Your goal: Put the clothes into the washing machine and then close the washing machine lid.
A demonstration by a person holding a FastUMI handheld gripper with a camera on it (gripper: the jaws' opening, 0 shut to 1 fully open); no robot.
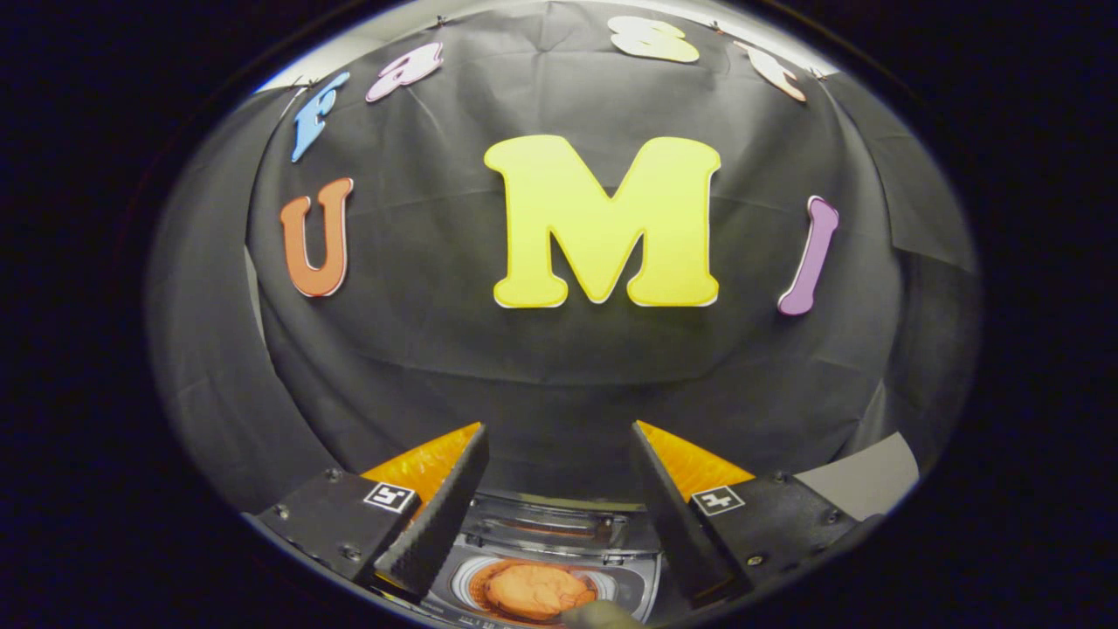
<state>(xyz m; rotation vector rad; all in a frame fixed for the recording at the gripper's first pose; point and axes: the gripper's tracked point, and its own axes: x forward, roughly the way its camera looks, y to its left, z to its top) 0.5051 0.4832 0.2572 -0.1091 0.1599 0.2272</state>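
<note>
Two fingers of gripper (559,450) spread, empty; orange clothes (534,590) inside washing machine (559,533), lid open; risks missing it.

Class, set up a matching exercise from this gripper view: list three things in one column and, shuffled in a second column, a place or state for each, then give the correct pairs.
Column one:
1. gripper
2. orange clothes
3. washing machine

Column two:
A. lying inside the round tub opening
B. open, with nothing between the fingers
C. below the fingers, in front of the black cloth wall, with its top open

Pairs: 1-B, 2-A, 3-C
</note>
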